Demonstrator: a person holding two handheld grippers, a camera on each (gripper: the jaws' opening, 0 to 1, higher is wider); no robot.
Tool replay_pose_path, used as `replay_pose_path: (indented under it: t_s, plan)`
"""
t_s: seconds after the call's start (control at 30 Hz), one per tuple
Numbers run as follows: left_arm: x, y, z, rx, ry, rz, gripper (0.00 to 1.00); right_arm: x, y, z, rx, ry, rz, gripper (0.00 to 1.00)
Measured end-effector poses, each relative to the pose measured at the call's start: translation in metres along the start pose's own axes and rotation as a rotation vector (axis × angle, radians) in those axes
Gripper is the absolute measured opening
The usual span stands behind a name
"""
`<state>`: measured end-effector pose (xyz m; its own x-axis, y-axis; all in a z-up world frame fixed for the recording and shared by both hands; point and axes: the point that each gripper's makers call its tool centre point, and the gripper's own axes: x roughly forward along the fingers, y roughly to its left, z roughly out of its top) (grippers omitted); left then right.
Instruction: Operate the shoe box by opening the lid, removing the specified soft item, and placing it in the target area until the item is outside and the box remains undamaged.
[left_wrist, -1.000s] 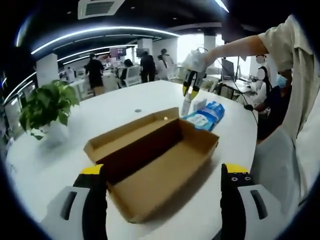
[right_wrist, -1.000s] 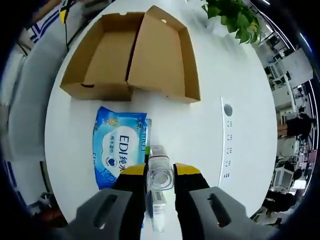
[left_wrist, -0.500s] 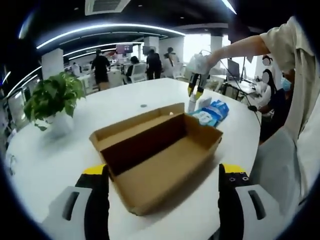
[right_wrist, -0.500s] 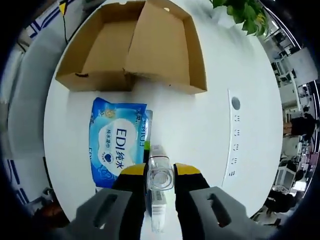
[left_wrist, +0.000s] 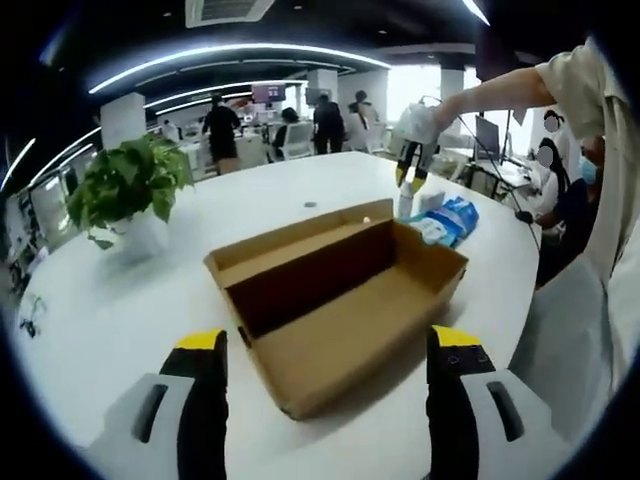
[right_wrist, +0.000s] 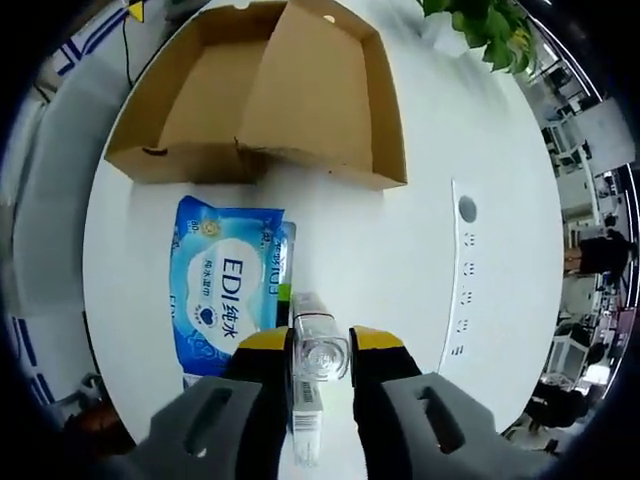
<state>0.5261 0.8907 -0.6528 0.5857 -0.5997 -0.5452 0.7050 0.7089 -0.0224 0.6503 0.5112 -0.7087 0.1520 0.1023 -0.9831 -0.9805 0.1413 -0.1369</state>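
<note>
We see the shoe box (left_wrist: 340, 300) open on the white desk (left_wrist: 130, 300), lid (left_wrist: 300, 235) folded back flat behind it; nothing visible inside the box. In the right gripper view the same shoe box (right_wrist: 255, 95) sits toward the top, both halves showing bare cardboard.

Left hand-held gripper (left_wrist: 325, 400): jaws spread wide, empty, hovering just in front of the box's near end.

Right hand-held gripper (right_wrist: 320, 345): jaws narrow, clamped on a clear plastic bottle (right_wrist: 318, 345), pointing down at the desk (right_wrist: 420, 230). In the left gripper view we see this right hand-held gripper (left_wrist: 408, 185) beyond the far end of the box, held by a person's gloved hand (left_wrist: 418, 125).

Soft item: blue wet-wipes pack (right_wrist: 225, 290) lies flat on the desk, outside the box, just beside its side wall. Its right edge touches a small green-and-white carton (right_wrist: 285, 275). In the left gripper view the wipes pack (left_wrist: 448, 218) lies past the box's far corner.

Potted plant (left_wrist: 130, 190) stands on the desk, well apart from the box. A round grommet (right_wrist: 466, 210) is set in the desk surface. People stand in the office background.
</note>
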Motion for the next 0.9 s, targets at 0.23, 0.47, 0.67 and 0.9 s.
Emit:
replay_pose_path:
  t_s: [0.23, 0.47, 0.67, 0.9]
  plan:
    - [0.000, 0.005, -0.006, -0.002, 0.013, 0.025, 0.68, -0.006, -0.006, 0.005, 0.019, -0.019, -0.042, 0.26]
    - [0.001, 0.015, -0.013, -0.015, 0.030, 0.070, 0.52, -0.014, -0.003, 0.016, 0.048, -0.056, -0.052, 0.30]
    - [0.004, 0.023, -0.018, -0.029, 0.034, 0.112, 0.37, -0.021, -0.005, 0.031, 0.108, -0.111, -0.061, 0.29]
    - [0.005, 0.031, -0.027, -0.057, 0.055, 0.151, 0.31, -0.021, -0.017, 0.048, 0.245, -0.153, -0.119, 0.25]
